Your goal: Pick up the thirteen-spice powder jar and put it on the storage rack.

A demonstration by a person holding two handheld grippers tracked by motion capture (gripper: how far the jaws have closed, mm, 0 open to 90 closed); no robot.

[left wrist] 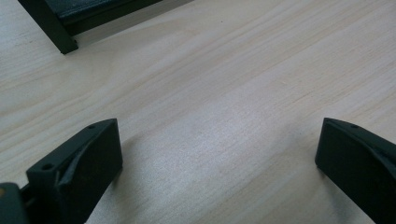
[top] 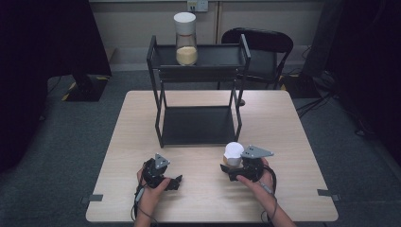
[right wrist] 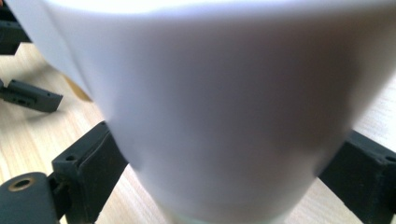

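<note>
On the near half of the wooden bench (top: 198,198), the right gripper (top: 230,166) sits around a white-lidded jar (top: 233,152), which stands upright just in front of the black two-tier rack (top: 197,90), close to its near right leg. In the right gripper view the jar's white lid (right wrist: 224,107) looms large between the two black jaws, one at each flank; the left jaw lies right against the lid's side, while the contact on the right edge is too blurred to judge, so I cannot tell whether the jar is truly clamped or merely bracketed. The person's right hand (top: 257,177) holds the gripper body from behind.

The left gripper (top: 176,182) rests low over the bench to the left of the jar, well apart from it, held by the left hand (top: 150,187). Its jaws stand wide apart with only bare wood between them (the left gripper view makes this plain), and a corner of the rack's base shows at the upper left there.

A second jar (top: 185,38), white-capped and partly filled with pale grains, stands on the rack's top shelf.
</note>
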